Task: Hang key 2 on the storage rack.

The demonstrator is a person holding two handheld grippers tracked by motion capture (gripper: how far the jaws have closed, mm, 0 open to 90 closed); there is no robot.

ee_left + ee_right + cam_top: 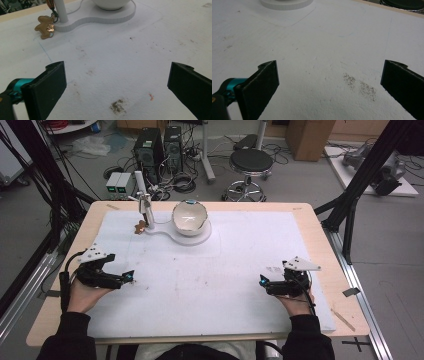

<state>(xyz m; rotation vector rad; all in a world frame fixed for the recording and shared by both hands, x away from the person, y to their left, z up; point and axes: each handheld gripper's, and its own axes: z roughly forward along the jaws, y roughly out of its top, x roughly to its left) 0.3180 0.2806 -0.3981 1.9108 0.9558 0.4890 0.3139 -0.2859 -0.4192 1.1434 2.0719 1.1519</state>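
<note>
High view: left gripper (pixel 131 277) held low over the white mat (pixel 225 285) at the table's left side, right gripper (pixel 262 280) mirrored on the right, both well apart from each other and from everything else. At the far middle of the mat sits a white stand (pixel 170 231) with a bowl (pixel 190 216) on its round end and an upright post (pixel 141 195) on its narrow end; a small gingerbread-man charm (pixel 140 227) hangs just beside the post's foot. Left gripper view: jaws spread wide, nothing between them (just stained mat below). The charm (pixel 45 27) is ahead and to the left, lying against the stand's base (pixel 100 17) next to the post (pixel 61 11), hooked on a small ring; well clear of the jaws. Underside of the bowl (pixel 111 3) shows at the top edge. Right gripper view: jaws also wide apart and empty, over bare mat with a grey smudge (pixel 360 86); the round end of the stand (pixel 285 3) is at the top left, far off.
</note>
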